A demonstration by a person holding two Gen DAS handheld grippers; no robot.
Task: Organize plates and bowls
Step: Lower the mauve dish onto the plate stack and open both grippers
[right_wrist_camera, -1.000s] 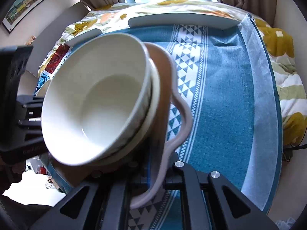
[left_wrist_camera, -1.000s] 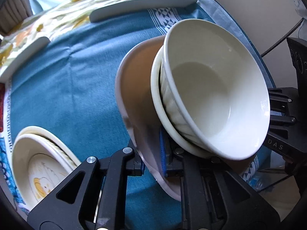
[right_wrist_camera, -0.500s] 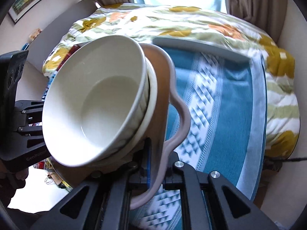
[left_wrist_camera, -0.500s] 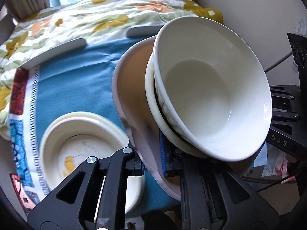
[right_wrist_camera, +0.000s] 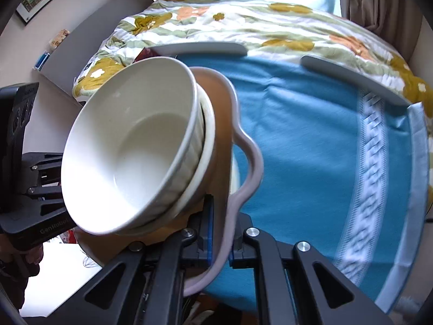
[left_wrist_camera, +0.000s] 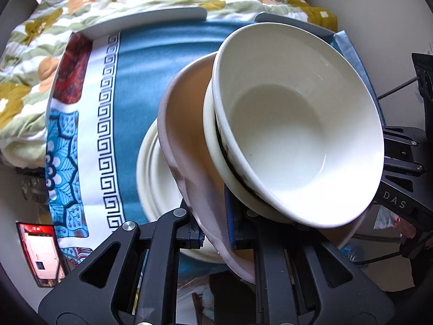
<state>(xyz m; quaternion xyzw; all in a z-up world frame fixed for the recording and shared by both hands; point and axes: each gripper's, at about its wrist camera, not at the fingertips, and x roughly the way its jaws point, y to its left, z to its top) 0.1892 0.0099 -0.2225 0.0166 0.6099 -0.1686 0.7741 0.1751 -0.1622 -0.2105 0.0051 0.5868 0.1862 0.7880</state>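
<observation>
Both the left gripper (left_wrist_camera: pixel 213 230) and right gripper (right_wrist_camera: pixel 219 233) clamp opposite rims of one wavy-edged pinkish tray-plate (left_wrist_camera: pixel 186 146), carrying two nested white ceramic bowls (left_wrist_camera: pixel 295 124) above the teal patterned tablecloth (right_wrist_camera: pixel 311 140). Beneath lies a cream plate stack (left_wrist_camera: pixel 154 173), perhaps two plates. Open cloth extends to the table's grey edge rails (right_wrist_camera: pixel 200 48).

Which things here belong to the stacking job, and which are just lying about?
Job:
- white bowl
- pink plate
- cream plates on the cloth
- left hand-held gripper
- right hand-held gripper

Lying about:
- phone
- floral quilt
</observation>
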